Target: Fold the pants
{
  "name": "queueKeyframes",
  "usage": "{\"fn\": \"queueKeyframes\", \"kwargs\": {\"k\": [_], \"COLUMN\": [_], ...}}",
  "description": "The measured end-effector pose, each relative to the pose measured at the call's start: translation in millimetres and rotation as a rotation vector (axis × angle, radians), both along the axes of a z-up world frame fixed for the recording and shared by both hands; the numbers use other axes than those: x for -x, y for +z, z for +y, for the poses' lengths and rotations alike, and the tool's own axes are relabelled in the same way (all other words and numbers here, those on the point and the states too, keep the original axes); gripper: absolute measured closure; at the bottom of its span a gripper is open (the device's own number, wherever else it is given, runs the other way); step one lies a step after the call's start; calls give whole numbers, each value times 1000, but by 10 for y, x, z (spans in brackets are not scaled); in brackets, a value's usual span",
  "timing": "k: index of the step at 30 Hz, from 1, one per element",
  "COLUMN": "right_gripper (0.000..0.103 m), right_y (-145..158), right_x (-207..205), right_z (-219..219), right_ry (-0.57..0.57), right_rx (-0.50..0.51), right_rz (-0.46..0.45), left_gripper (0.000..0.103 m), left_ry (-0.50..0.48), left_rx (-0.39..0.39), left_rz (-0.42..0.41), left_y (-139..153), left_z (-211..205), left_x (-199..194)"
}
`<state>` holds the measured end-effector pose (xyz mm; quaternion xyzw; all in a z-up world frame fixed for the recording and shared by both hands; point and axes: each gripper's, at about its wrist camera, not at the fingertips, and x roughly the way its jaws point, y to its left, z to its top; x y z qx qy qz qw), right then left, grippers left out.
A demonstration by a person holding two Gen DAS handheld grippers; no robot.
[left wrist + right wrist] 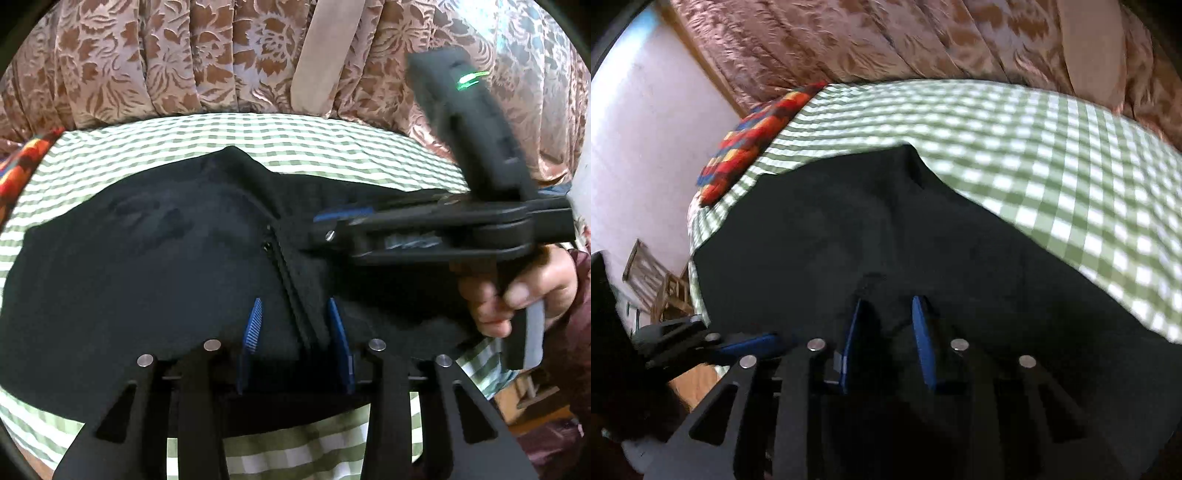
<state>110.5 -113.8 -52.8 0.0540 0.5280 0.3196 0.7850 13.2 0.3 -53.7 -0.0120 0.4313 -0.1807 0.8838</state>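
Black pants [147,251] lie on the green checked cloth [258,129], zipper fly [284,273] showing. My left gripper [295,325] stands open over the waist, its blue fingers [253,325] on either side of the fly seam. My right gripper [340,218] reaches in from the right, held by a hand [517,288], its tips over the pants' upper edge. In the right wrist view the pants [886,240] fill the middle and my right gripper [890,332] has its jaws apart over black cloth. The left gripper [738,347] shows at the lower left.
A brown floral curtain [184,55] hangs behind the table. A colourful patterned cloth [753,136] lies at the table's far left corner. A wooden chair [657,284] stands beside the table by a white wall [646,147].
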Motion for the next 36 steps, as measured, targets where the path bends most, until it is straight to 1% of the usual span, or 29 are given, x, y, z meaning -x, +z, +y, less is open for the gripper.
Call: {"fn": "queueKeyframes", "kwargs": {"k": [1,4,5,7,12,18,23,24,26,28,31,34,36], "right_gripper": [77,77,77,77,77,77,79,80,80,80,81,82,82], "right_y": [-11,23,49,118,300,467,533,537,521,488,405,265,229], "right_x": [-4,8,28,78,332,681,1021,1088,1182,1258,1262,1235,1244], "right_z": [-13,-60,-90,-132,-274,-482,-517,-496,-445,-358,-250,-96,-12], "right_ry": [-7,-24,-33,-51,-73,-81,-28,-11,14,40,54,59,70], "right_rx": [-15,-39,-45,-63,-90,-93,-56,-48,-36,-21,3,69,109], "right_rz": [-1,1,0,-21,-54,-71,-74,-73,-71,-73,-75,-84,-113], "left_gripper": [67,67,65,64,64,64,64,63,59,59,59,59,51], "left_ry": [5,9,10,14,29,43,49,51,62,67,72,77,90], "left_rx": [-8,3,0,-5,0,-1,5,9,12,28,31,25,28], "left_rz": [-2,-2,-6,-15,-20,-27,-24,-22,-20,-9,-5,-3,4], "left_y": [-11,-19,-17,-6,6,15,1,-6,-21,-41,-68,-100,-108], "left_z": [3,23,21,20,45,59,65,72,91,119,125,127,155], "left_x": [-2,5,11,33,82,117,125,123,114,94,70,50,35]}}
